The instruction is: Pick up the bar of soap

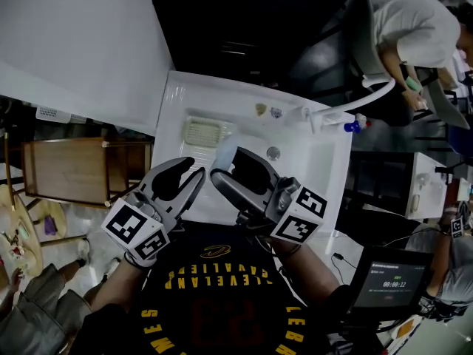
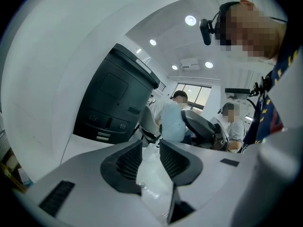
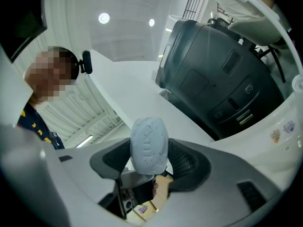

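The bar of soap (image 3: 149, 144) is a pale blue-white oval with small specks, standing upright between the ribbed pads of my right gripper (image 3: 149, 159), which is shut on it. In the head view the soap (image 1: 225, 154) sticks out of the right gripper (image 1: 224, 174), raised above the white sink (image 1: 318, 170). My left gripper (image 2: 150, 150) is shut on a crumpled piece of clear plastic wrapper (image 2: 152, 174). In the head view the left gripper (image 1: 188, 174) is close to the left of the right one, both near the person's chest.
A ribbed soap dish (image 1: 202, 132) sits on the sink's left ledge, with the drain (image 1: 273, 152) and faucet (image 1: 353, 102) beyond. A large dark appliance (image 3: 218, 74) stands behind the sink. A person (image 1: 414, 28) is at the upper right, and a screen (image 1: 388, 279) at the lower right.
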Available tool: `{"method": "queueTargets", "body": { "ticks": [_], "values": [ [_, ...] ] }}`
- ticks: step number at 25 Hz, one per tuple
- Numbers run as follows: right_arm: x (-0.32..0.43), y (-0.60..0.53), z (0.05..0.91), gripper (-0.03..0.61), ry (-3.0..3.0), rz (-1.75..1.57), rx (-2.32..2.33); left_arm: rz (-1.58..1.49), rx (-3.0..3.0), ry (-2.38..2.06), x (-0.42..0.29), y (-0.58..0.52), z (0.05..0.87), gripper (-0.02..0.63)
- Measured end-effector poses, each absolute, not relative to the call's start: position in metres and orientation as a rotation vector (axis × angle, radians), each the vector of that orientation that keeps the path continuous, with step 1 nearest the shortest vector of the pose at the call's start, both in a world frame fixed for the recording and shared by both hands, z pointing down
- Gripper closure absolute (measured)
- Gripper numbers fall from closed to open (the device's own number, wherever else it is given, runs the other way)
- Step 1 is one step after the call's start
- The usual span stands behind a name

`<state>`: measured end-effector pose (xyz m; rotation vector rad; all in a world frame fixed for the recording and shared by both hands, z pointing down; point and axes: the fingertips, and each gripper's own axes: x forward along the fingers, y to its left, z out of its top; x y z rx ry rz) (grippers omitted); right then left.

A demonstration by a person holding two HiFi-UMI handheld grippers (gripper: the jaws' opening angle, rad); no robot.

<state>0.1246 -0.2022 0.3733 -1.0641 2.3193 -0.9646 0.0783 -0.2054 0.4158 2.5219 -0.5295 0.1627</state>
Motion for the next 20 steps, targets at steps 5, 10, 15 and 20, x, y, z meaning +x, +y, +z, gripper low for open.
{"method": "queueTargets", "body": {
  "ticks": [5,10,15,20],
  "values": [
    [0.1244,-0.2014,0.3743,0.314,2.323,-0.965,-1.067,0.158,2.528,-0.516,0.0799,-0.2048,0.4134,0.489],
    [0.1226,-0.2025,0.3734,0.314,2.317,-0.974,-1.064,0.171,2.521,-0.519,0.0773,-0.2049,0.4127,0.489],
    [0.1236,-0.2027,0.3752,0.314,2.311,-0.976,-1.067,0.173,2.518,-0.512,0.0784,-0.2042,0.4157,0.489],
    [0.1249,-0.2013,0.3763,0.314,2.301,-0.982,-1.071,0.173,2.524,-0.504,0.0807,-0.2041,0.4151,0.489]
  ]
}}
